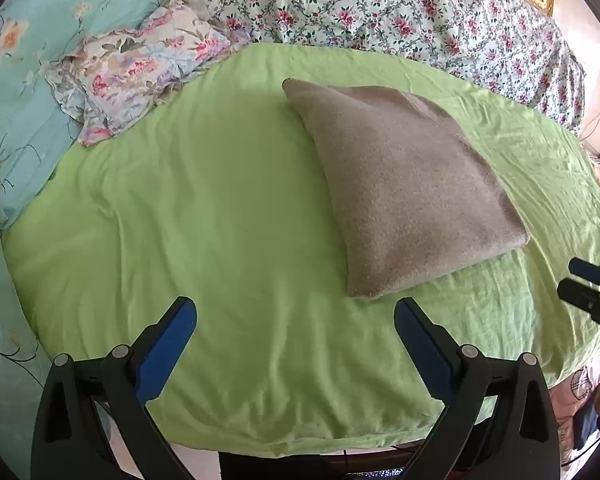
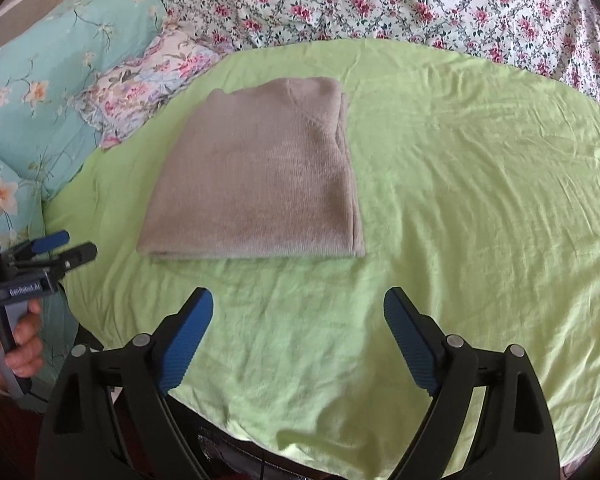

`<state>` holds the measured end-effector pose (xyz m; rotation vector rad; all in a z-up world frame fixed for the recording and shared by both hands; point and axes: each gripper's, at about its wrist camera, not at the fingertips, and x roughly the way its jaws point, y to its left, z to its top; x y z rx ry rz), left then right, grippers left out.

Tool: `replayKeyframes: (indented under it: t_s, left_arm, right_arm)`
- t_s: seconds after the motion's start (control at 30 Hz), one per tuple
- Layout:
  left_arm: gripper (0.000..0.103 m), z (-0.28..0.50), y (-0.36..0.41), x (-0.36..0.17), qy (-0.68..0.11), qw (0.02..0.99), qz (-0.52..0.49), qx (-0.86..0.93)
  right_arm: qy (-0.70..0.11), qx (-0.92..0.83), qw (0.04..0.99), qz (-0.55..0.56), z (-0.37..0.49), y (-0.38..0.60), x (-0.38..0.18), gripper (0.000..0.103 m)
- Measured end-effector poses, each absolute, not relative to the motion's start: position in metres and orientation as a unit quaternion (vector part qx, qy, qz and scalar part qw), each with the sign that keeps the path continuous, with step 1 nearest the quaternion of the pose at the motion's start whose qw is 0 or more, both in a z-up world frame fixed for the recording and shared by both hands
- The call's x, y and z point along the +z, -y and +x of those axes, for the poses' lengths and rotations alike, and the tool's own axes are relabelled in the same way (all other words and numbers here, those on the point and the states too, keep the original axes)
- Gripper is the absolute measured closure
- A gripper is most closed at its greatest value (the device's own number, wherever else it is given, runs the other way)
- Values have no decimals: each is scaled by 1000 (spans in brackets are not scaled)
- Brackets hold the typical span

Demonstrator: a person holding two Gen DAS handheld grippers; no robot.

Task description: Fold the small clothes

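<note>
Right wrist view shows the folded grey sweater [image 2: 256, 176] lying flat on the green sheet [image 2: 460, 200], left of centre, its long axis running near to far, folded hem nearest, neckline at the far end. Nothing lies on it. Beyond its far left corner sits a floral pillow [image 2: 148, 88], beside a turquoise quilt [image 2: 60, 48]; a rose-print bedspread [image 2: 420, 0] lies beyond. Right gripper [image 2: 298, 300] and left gripper [image 1: 295, 308] both stand wide and empty above the near sheet, apart from the sweater.
</note>
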<state>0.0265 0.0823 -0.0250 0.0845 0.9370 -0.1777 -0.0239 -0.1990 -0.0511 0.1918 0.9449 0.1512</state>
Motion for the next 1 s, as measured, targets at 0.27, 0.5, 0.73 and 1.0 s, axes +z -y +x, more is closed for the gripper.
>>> replayKeyframes:
  t_s: [0.27, 0.5, 0.73, 1.0]
  left_arm:
    - [3, 43, -79, -22, -449, 887, 32, -101]
    - [3, 99, -71, -19, -445, 888, 1, -116]
    - [3, 162, -69, -29, -464, 876, -45, -125]
    - [4, 226, -70, -41, -471, 873, -70, -104]
  right_arm:
    - [-446, 88, 885, 102, -7, 194, -51, 15]
    - [-420, 87, 891, 152, 57, 211, -40, 15]
    - [-409, 86, 891, 180, 145, 230, -42, 16]
    - [-429, 98, 869, 227, 244, 245, -70, 32]
